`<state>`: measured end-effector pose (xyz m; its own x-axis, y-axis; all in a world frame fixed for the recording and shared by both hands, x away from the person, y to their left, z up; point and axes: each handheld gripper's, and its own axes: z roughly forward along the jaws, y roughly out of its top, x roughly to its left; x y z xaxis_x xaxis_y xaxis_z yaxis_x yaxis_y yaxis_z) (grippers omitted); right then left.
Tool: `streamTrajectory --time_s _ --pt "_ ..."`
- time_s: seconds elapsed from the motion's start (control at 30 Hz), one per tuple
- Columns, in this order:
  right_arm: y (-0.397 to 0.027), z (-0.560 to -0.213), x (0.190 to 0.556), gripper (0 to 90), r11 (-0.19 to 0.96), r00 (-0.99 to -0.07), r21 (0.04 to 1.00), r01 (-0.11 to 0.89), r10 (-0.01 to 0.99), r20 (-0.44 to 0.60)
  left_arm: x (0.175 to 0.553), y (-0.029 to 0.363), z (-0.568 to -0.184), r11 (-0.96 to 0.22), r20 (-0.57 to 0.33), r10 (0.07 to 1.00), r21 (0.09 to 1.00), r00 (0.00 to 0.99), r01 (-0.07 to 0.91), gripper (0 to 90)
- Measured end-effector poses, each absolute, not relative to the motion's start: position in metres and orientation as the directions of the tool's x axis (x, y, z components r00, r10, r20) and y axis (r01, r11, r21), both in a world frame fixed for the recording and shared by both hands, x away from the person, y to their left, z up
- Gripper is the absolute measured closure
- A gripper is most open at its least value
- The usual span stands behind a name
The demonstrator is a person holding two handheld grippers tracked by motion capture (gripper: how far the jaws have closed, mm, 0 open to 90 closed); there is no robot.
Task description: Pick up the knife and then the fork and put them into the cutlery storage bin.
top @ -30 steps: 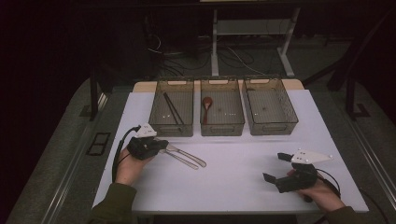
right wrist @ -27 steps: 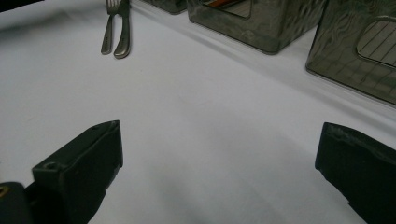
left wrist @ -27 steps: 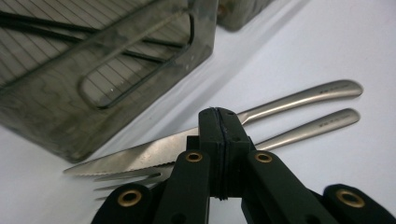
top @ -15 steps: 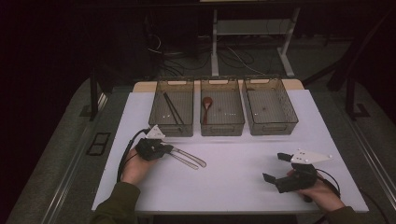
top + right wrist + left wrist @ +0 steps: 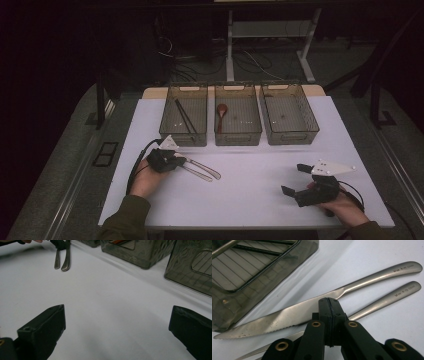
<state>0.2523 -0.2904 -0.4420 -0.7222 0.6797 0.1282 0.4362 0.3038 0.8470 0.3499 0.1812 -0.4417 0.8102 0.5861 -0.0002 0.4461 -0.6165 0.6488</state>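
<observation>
At our left gripper [image 5: 329, 315], jaws pressed together, tips over the second utensil [image 5: 384, 301], a serrated knife [image 5: 287, 316] lies just beyond, both handles bearing tiny unreadable engraving, while our right gripper [image 5: 300, 181] rests wide open, holding nothing.

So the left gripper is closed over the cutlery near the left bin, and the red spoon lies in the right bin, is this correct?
Not quite. The red spoon lies in the middle bin, not the right bin, as the high view shows. The rest holds: the left gripper is closed over the cutlery near the left bin.
</observation>
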Motion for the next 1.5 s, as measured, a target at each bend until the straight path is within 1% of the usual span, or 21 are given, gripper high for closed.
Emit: streamTrajectory --time_s 0.4,0.6,0.63,0.67,0.87,1.0,1.13,1.2,1.33,1.5 --pt "-0.291 -0.442 0.252 0.2 0.305 -0.721 0.847 0.436 0.681 0.127 0.341 0.188 -0.438 -0.642 -0.013 0.569 0.618 0.822 0.454 88.8" --pt "-0.292 -0.442 0.252 0.2 0.3 -0.72 0.847 0.439 0.682 0.132 0.332 0.196 -0.438 -0.634 -0.045 0.563 0.617 0.825 0.466 88.8" --pt "-0.292 -0.442 0.252 0.2 0.3 -0.72 0.847 0.439 0.682 0.132 0.33 0.197 -0.438 -0.625 -0.06 0.571 0.615 0.819 0.481 88.8" --pt "-0.292 -0.442 0.252 0.2 0.299 -0.719 0.848 0.438 0.683 0.13 0.329 0.199 -0.438 -0.63 -0.057 0.559 0.619 0.827 0.469 88.8" --pt "-0.292 -0.441 0.252 0.2 0.299 -0.719 0.849 0.436 0.684 0.128 0.319 0.204 -0.439 -0.619 -0.091 0.55 0.622 0.83 0.479 88.8" --pt "-0.292 -0.442 0.252 0.2 0.299 -0.718 0.849 0.437 0.684 0.129 0.311 0.204 -0.438 -0.619 -0.099 0.546 0.622 0.832 0.48 88.7" --pt "-0.292 -0.441 0.252 0.2 0.299 -0.719 0.85 0.435 0.683 0.128 0.309 0.209 -0.434 -0.622 -0.086 0.538 0.63 0.838 0.464 88.6" --pt "-0.292 -0.441 0.252 0.2 0.299 -0.719 0.849 0.435 0.683 0.128 0.306 0.211 -0.43 -0.613 -0.078 0.533 0.65 0.843 0.448 83.7" --pt "-0.291 -0.442 0.252 0.2 0.301 -0.72 0.847 0.439 0.682 0.131 0.302 0.21 -0.426 -0.61 -0.072 0.494 0.682 0.866 0.404 76.2" --pt "-0.291 -0.442 0.252 0.2 0.3 -0.719 0.847 0.44 0.682 0.132 0.302 0.206 -0.431 -0.633 -0.064 0.46 0.676 0.886 0.377 70.7"
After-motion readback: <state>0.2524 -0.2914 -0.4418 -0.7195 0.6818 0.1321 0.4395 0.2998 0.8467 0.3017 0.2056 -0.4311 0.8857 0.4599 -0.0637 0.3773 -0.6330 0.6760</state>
